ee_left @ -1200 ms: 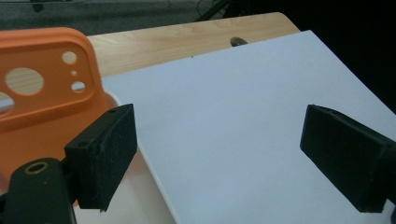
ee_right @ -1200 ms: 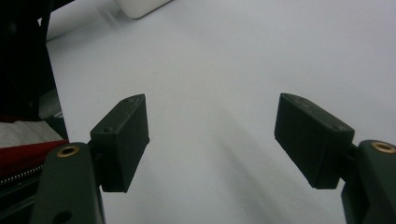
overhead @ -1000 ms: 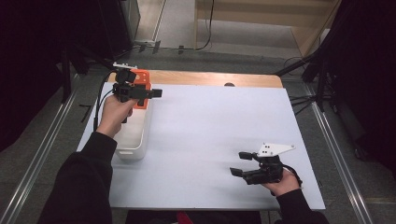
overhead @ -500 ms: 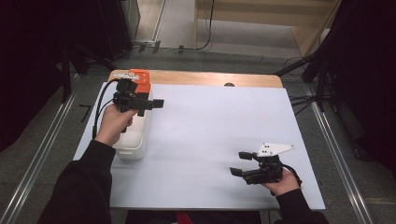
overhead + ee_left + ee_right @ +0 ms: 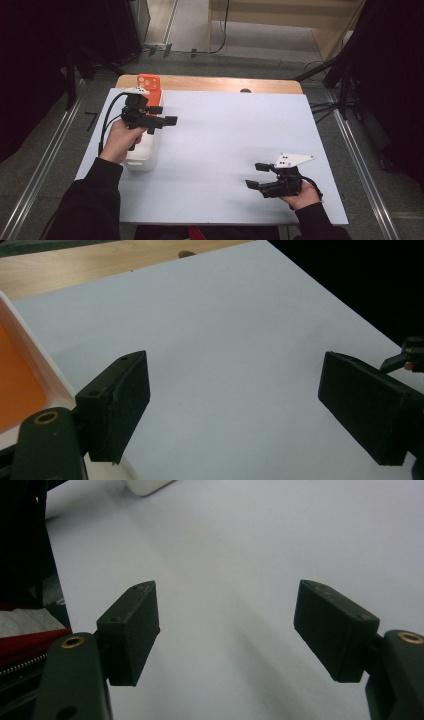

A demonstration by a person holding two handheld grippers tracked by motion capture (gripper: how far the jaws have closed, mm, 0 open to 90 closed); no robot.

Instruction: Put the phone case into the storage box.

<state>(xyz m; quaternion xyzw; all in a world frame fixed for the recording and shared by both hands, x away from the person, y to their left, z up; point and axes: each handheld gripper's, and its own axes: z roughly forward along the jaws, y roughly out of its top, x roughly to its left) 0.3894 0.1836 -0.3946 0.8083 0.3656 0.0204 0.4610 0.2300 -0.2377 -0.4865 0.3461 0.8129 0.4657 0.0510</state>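
An orange phone case (image 5: 149, 82) rests at the far end of a long white tray (image 5: 141, 156) on the left side of the table. My left gripper (image 5: 163, 115) hovers over the tray's right rim with its jaws pointing right, open and empty. In the left gripper view the open jaws (image 5: 235, 405) frame bare white tabletop, with the orange case (image 5: 15, 382) and the tray's rim (image 5: 47, 377) at the left edge. My right gripper (image 5: 255, 175) rests low at the near right with its jaws pointing left, open with nothing between them (image 5: 227, 625).
A white sheet (image 5: 235, 130) covers most of the table, and a strip of bare wood (image 5: 220, 84) runs along the far edge. Dark stands and cables surround the table on the floor. A corner of the tray (image 5: 147, 486) shows in the right gripper view.
My left hand has drawn back toward the near side and slightly right, away from the orange case, which now stands uncovered. The right hand has stayed put.
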